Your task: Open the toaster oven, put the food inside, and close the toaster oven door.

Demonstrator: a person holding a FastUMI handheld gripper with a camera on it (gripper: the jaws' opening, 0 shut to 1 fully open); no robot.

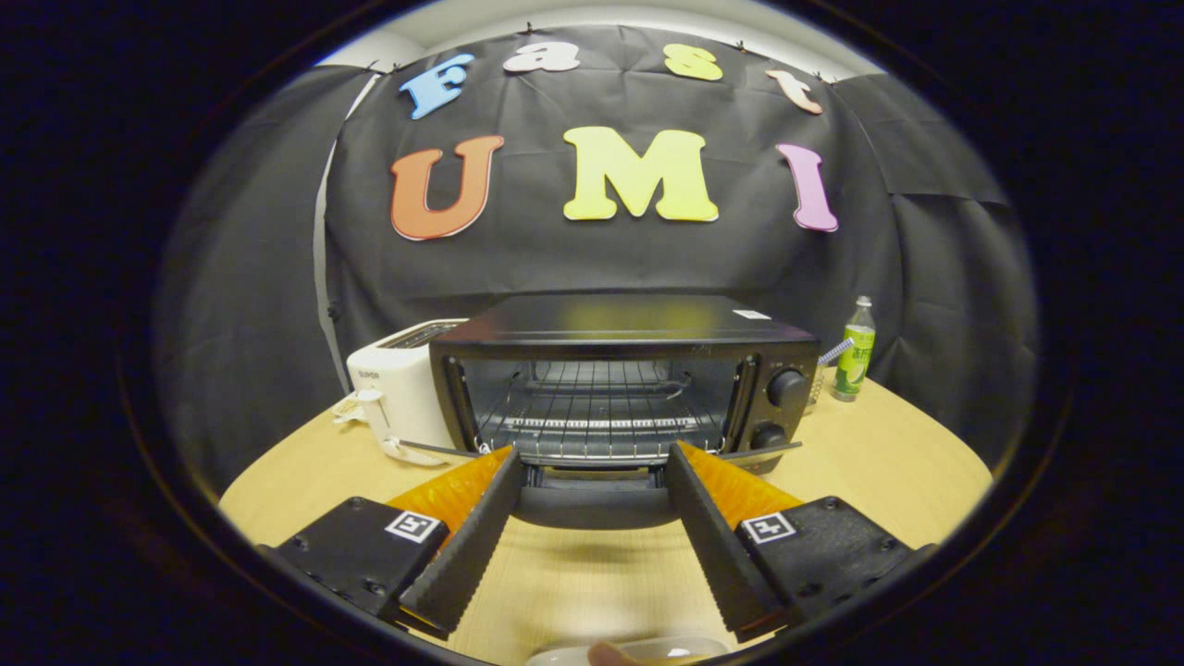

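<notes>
Facing toaster oven (622, 379) on desk (888, 453), door (597, 499) already dropped flat toward tool (592, 467), rack bare. Tool spread wide, holding nothing, fingers straddling door handle. Food on pale plate (629, 652) just below fingers; looks light, likely soft, so pinch gently at sides. White toaster (398, 393) left, lettering unreadable; green bottle (857, 350) right, label too small.

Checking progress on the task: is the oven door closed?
No. The oven door hangs folded down, baring the rack, just ahead of the open tongs.
</notes>
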